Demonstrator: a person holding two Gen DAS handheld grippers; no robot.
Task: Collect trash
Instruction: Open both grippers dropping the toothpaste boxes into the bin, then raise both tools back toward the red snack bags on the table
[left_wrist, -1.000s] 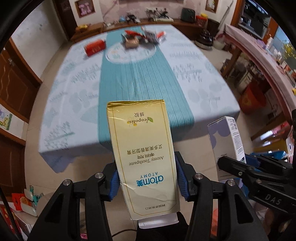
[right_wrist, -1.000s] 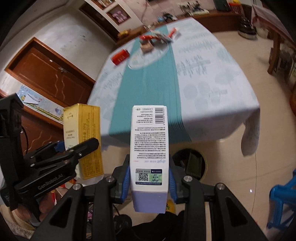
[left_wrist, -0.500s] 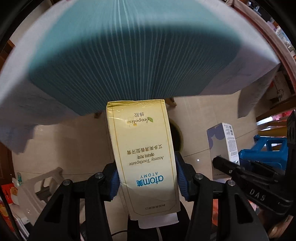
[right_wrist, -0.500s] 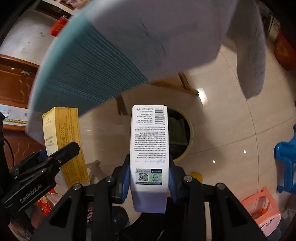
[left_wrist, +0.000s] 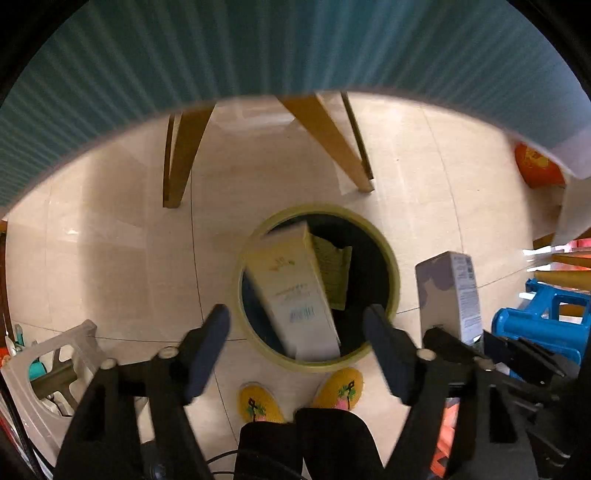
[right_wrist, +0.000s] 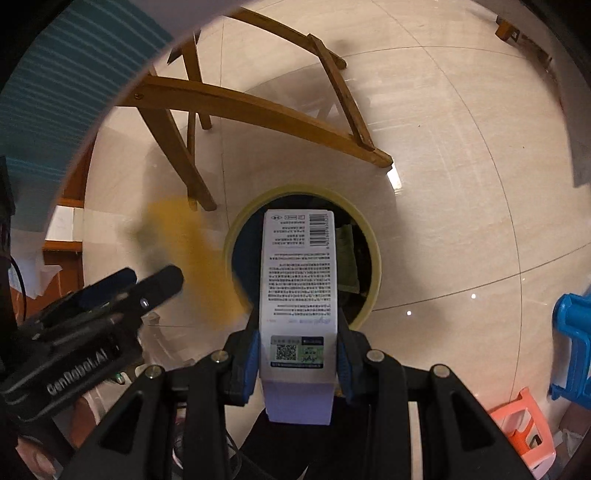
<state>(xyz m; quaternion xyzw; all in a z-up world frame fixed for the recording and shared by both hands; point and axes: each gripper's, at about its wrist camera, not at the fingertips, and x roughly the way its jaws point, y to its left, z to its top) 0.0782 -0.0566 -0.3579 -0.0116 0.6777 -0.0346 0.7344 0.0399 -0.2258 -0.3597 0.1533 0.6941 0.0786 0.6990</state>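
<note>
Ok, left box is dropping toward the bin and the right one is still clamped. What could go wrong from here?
1. The yellow toothpaste box is blurred and tilted across the trash bin near its rim; it might catch there instead of dropping inside.
2. The white box, held in the right gripper, looks over the near rim, so releasing now might clip the edge.
3. The open left gripper sits close beside; the two could collide.

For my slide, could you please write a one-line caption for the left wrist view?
Open left gripper above the round bin, yellow toothpaste box dropping in; right gripper holds a white box.
</note>
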